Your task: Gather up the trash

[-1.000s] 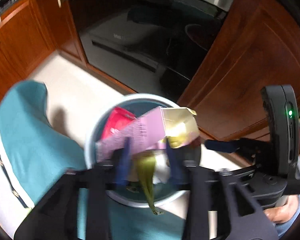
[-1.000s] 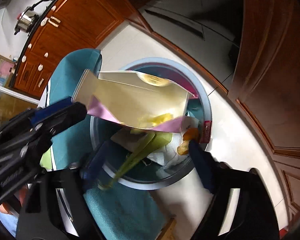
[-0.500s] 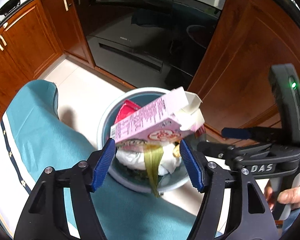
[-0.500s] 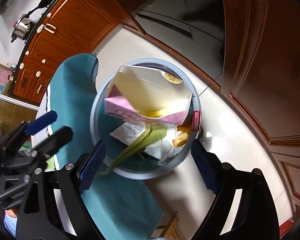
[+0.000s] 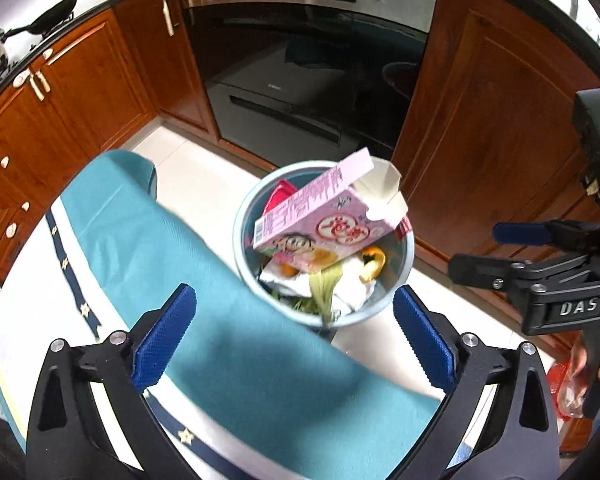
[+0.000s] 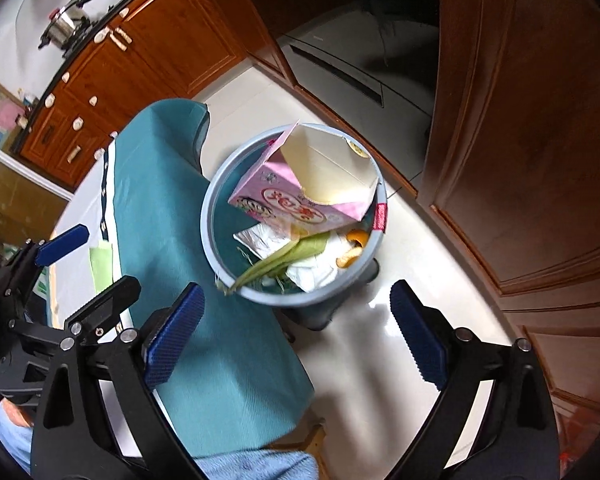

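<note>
A pink carton [image 5: 320, 220] with an open top lies tilted across the rim of a round grey-blue trash bin [image 5: 244, 264] on the floor. Under it are white paper, a green leaf strip [image 5: 320, 292] hanging over the rim, and orange peel [image 5: 374, 264]. The carton [image 6: 300, 192] and bin [image 6: 216, 240] also show in the right wrist view. My left gripper [image 5: 292, 336] is open and empty above the bin's near side. My right gripper [image 6: 296, 336] is open and empty above the bin; it also shows at the right of the left wrist view [image 5: 500, 250].
A table with a teal cloth [image 5: 172, 288] borders the bin on the left. A dark oven [image 5: 300, 60] and wooden cabinets [image 5: 480, 140] stand behind the bin. A pale green scrap [image 6: 100, 268] lies on the table. Light floor tiles [image 6: 372, 320] surround the bin.
My left gripper let go of the pink carton, which dropped into the bin. Both grippers opened wider and pulled back up and away from the bin.
</note>
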The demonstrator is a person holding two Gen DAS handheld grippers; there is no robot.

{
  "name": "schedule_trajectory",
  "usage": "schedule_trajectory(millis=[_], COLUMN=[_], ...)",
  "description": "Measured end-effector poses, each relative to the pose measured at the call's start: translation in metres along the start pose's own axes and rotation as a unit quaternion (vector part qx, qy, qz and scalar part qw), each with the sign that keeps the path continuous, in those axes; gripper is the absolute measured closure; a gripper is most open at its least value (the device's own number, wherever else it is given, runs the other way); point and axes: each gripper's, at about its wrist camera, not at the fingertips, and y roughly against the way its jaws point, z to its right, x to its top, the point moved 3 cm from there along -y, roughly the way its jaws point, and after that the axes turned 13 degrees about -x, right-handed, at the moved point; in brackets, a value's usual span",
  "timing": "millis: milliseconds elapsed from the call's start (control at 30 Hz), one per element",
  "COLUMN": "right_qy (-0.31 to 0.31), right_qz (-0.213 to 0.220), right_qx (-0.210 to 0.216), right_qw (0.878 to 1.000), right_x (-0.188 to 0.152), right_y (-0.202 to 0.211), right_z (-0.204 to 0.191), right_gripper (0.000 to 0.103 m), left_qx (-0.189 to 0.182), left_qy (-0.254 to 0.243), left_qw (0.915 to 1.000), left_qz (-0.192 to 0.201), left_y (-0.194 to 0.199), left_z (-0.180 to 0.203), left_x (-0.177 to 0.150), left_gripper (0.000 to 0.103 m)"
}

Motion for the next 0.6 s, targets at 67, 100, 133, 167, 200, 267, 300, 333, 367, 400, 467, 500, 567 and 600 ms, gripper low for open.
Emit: schedule_trajectory(millis=[67,100,133,167,200,267,300,333,367,400,467,500,567,600], right_qy=[0.012,0.02,0.027,0.032,0.037,0.043,0.047,0.051,0.054,0.057,0.063,0.065,0.071,0.075], right_qz=[0.008,0.012,0.015,0.018,0.021,0.024,0.023,0.023,0.024,0.024,0.025,0.025,0.024,0.025], right_qx=[-0.019,-0.035,-0.047,-0.056,-0.066,-0.079,-0.089,-0.093,-0.096,-0.101,-0.109,-0.111,-0.12,-0.124], right_qw=[1.0,0.999,0.998,0.998,0.997,0.996,0.995,0.994,0.994,0.993,0.992,0.991,0.99,0.989], right_x=[-0.005,-0.009,-0.012,-0.015,-0.02,-0.025,-0.029,-0.032,-0.035,-0.037,-0.042,-0.044,-0.048,-0.05], right_y=[0.008,0.013,0.017,0.02,0.025,0.029,0.031,0.032,0.034,0.035,0.036,0.037,0.036,0.036], right_z=[-0.003,-0.005,-0.007,-0.009,-0.011,-0.013,-0.014,-0.016,-0.018,-0.02,-0.024,-0.027,-0.031,-0.033], right_gripper=[0.006,0.006,0.006,0.006,0.006,0.006,0.006,0.006,0.006,0.006,0.006,0.006,0.006,0.006], left_qx=[0.0,0.0,-0.001,-0.002,-0.002,-0.005,-0.005,-0.005,-0.005,-0.008,-0.01,-0.009,-0.006,-0.002], left_qy=[0.005,0.008,0.011,0.014,0.021,0.03,0.033,0.037,0.043,0.048,0.054,0.055,0.054,0.053], left_qw=[1.0,1.0,0.9999,0.9999,0.9998,0.9996,0.9994,0.9993,0.9991,0.9988,0.9985,0.9984,0.9985,0.9986], left_qz=[0.0,0.0,0.001,0.001,0.001,-0.002,-0.001,-0.001,-0.001,-0.001,-0.001,0.0,0.003,0.004], left_y=[0.006,0.008,0.01,0.012,0.014,0.016,0.016,0.017,0.018,0.019,0.02,0.021,0.024,0.026], left_z=[-0.002,-0.002,-0.004,-0.005,-0.007,-0.011,-0.012,-0.014,-0.017,-0.02,-0.022,-0.024,-0.026,-0.027], left_x=[-0.01,-0.013,-0.017,-0.021,-0.026,-0.033,-0.036,-0.038,-0.041,-0.045,-0.05,-0.052,-0.056,-0.058], left_gripper=[0.004,0.004,0.004,0.004,0.004,0.004,0.004,0.004,0.004,0.004,0.004,0.004,0.004,0.004])
